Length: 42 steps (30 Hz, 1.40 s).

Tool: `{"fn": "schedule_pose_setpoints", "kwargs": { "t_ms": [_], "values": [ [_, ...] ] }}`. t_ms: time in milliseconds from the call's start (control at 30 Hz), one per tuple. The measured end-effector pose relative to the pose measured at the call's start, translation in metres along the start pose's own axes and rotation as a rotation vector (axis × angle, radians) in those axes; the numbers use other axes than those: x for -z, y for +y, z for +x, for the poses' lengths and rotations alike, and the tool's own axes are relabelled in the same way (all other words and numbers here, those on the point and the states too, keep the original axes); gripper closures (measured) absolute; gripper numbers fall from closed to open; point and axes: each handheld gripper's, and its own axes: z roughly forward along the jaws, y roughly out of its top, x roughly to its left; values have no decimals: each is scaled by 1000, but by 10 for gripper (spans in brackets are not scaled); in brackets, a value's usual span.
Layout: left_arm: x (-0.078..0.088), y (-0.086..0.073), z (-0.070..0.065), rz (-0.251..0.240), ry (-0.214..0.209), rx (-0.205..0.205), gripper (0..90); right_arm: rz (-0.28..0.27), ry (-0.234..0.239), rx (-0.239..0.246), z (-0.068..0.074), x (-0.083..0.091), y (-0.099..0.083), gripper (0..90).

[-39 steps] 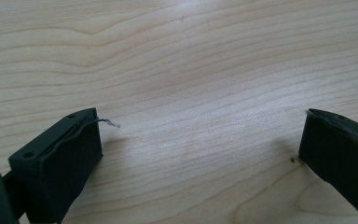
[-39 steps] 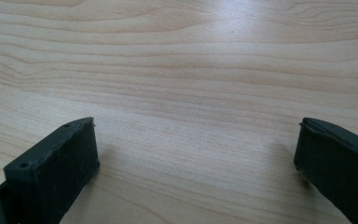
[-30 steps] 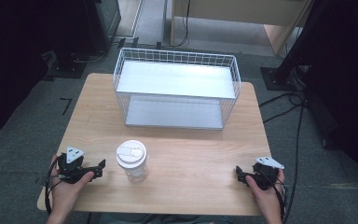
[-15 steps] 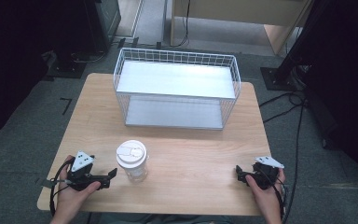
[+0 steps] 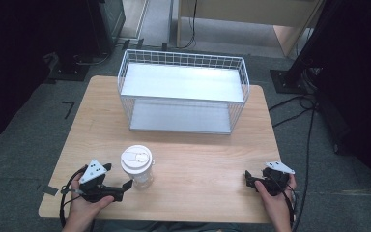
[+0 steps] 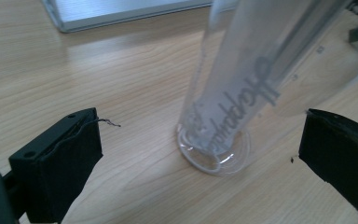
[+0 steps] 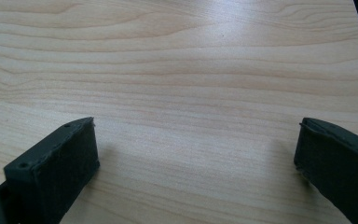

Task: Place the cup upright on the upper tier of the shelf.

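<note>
Left claw (image 5: 125, 185) gaping, jaws low on either side of upright clear cup (image 5: 137, 167) at table's (image 5: 203, 159) near-left, cup just ahead; right claw (image 5: 249, 180) also gaping, holding nothing, well apart.

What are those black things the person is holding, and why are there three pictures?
Those are hand-held grabbers, one in each hand. The left gripper and the right gripper each have two black jaws that can pinch things. One picture comes from a camera up high, looking down on the wooden table. The other two come from little cameras riding on the grabbers, looking out between the jaws. On the table stand a clear plastic cup with a white lid and a white wire basket. Nothing is held right now: both grabbers are open. The left one points at the cup, which stands between its jaws without touching them.
</note>
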Motion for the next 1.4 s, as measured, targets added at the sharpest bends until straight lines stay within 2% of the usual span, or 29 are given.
{"fn": "schedule_pose_setpoints", "kwargs": {
  "t_ms": [167,433,700,800,900,967,1400],
  "values": [
    [-6,2,-8,-13,-25,-18,0,0,0,0,0,0,0,0],
    [-12,7,-15,-28,-39,-37,0,0,0,0,0,0,0,0],
    [-19,12,-21,-38,-38,-47,5,2,2,-1,0,0,0,0],
    [-20,14,-22,-57,-31,-48,8,2,2,-1,0,0,0,0],
    [-21,15,-23,-76,-17,-37,59,2,2,-1,0,0,0,0],
    [-21,16,-23,-85,-28,-27,67,2,2,-1,0,0,0,0],
    [-27,22,-25,-127,-6,-36,78,2,1,-1,0,0,0,0]
  ]
}}
